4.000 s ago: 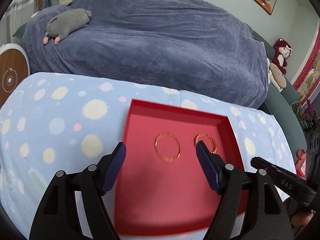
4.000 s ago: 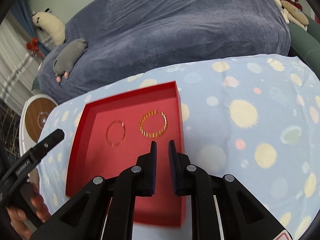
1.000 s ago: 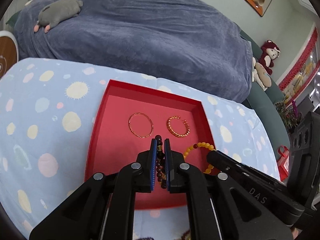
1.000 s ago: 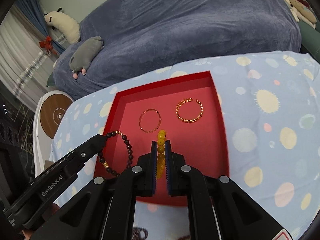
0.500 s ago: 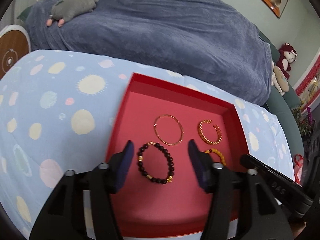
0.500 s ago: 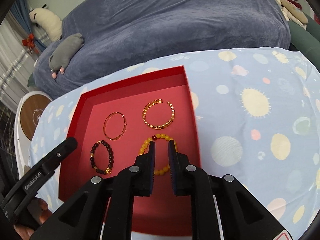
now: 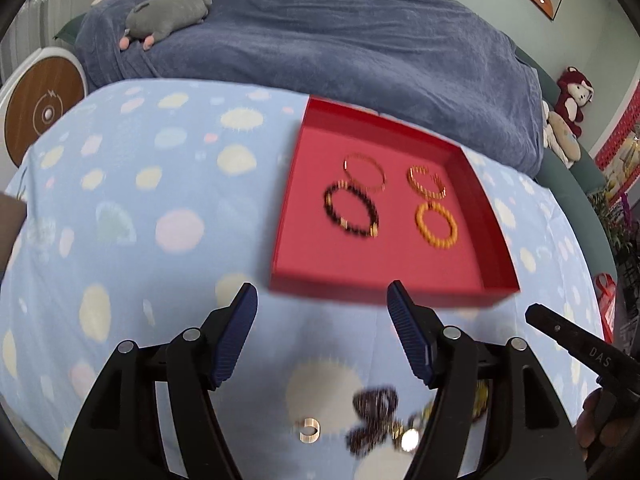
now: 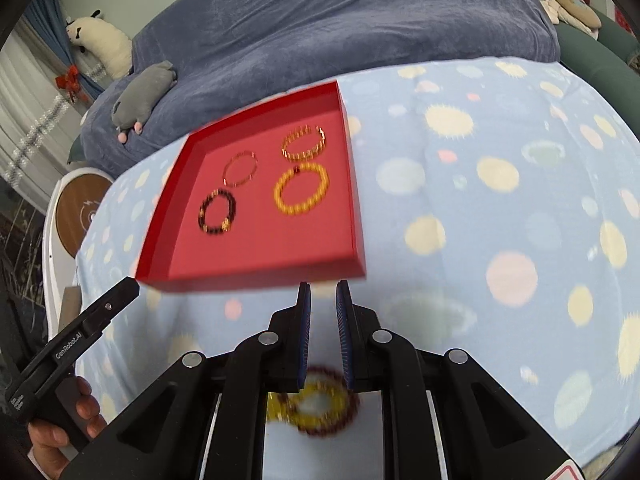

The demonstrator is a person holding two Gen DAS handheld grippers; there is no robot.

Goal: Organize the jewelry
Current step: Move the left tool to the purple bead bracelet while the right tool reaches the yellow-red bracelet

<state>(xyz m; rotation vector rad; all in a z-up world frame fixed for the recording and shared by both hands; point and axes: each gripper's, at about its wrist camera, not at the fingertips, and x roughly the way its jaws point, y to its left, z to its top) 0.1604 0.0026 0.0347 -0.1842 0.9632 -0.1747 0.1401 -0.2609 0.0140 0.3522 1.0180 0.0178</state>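
Observation:
A red tray [image 7: 384, 294] [image 8: 256, 278] lies on the dotted blue cloth. Inside it lie a dark bead bracelet [image 7: 356, 234] [image 8: 218, 232], a yellow bead bracelet [image 7: 436, 245] [image 8: 300, 212], a thin gold bangle [image 7: 366, 156] and a gold chain cuff [image 7: 424, 194]. My left gripper [image 7: 322, 292] hovers just in front of the tray's near wall, its jaws opening wide with nothing between them. My right gripper [image 8: 323, 286] hangs before the tray's near right corner, its jaws a narrow gap apart and empty. Loose jewelry sits below both: a small gold ring [image 7: 309, 429], dark beads [image 7: 372, 412], and yellow and dark red bracelets [image 8: 320, 404].
A blue blanket-covered bed [image 7: 340, 40] rises behind the cloth, with a grey plush [image 7: 168, 12] on it. A round wood-and-white disc [image 7: 40, 112] stands at the left. Soft toys [image 7: 568, 112] sit at the far right. A hand [image 8: 68, 420] grips the left tool.
A second ago each gripper was shut on a bracelet over the tray. Both bracelets now lie in the tray, the left jaws stand wide, and both grippers have drawn back past its near edge.

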